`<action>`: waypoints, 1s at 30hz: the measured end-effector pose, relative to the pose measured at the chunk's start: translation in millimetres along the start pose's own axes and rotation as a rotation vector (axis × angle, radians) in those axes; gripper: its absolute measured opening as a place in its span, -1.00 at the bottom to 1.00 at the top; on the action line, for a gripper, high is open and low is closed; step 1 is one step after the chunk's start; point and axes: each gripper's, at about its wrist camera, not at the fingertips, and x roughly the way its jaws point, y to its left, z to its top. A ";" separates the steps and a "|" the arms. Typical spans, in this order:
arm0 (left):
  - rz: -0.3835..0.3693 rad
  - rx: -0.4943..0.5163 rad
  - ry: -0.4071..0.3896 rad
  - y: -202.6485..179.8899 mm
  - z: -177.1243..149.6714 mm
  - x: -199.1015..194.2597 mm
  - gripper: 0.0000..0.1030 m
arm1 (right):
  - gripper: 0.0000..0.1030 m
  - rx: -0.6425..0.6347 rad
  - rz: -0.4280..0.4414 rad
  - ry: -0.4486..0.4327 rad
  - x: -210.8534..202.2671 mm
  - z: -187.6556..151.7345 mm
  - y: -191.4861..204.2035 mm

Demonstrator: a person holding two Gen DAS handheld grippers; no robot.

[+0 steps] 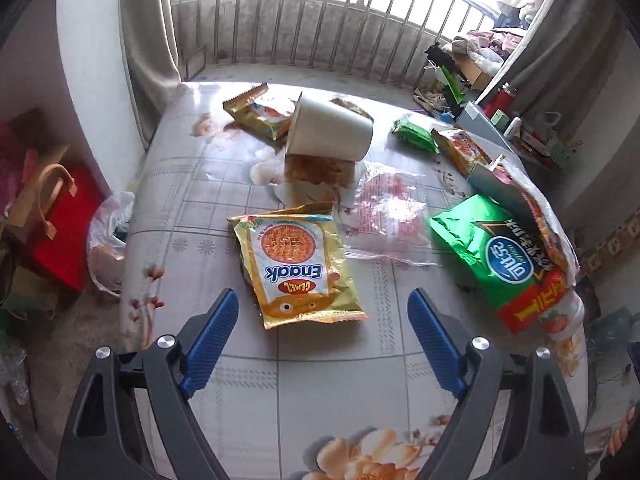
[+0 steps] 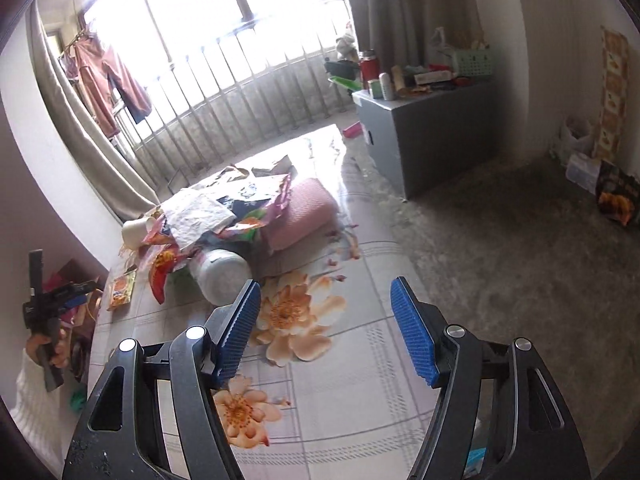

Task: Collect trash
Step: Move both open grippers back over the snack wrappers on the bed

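With both the left gripper (image 1: 322, 342) and right gripper (image 2: 324, 328) holding their jaws open and empty, the flat yellow Enaak wrapper (image 1: 298, 266) just ahead on the flowered table (image 1: 224, 184) may slide away if pinched shallowly.

My left wrist camera looks steeply down, close over the floral plastic-covered table (image 1: 224, 208); my right views it (image 2: 352, 360) from farther back.
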 end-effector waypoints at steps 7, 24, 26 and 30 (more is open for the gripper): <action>0.135 0.066 0.038 15.4 11.1 53.8 -0.39 | 0.25 -0.209 0.154 0.004 6.3 6.3 75.8; -0.093 -0.142 0.036 67.0 -38.4 -3.4 -0.53 | 0.25 -0.665 0.303 0.326 206.3 56.8 361.7; -0.157 -0.228 -0.001 73.4 -28.8 0.5 0.43 | 0.25 -0.653 0.292 0.350 222.7 67.7 367.3; -0.120 -0.165 -0.061 57.2 -4.0 26.0 0.50 | 0.26 -0.568 0.165 0.393 252.6 79.6 357.9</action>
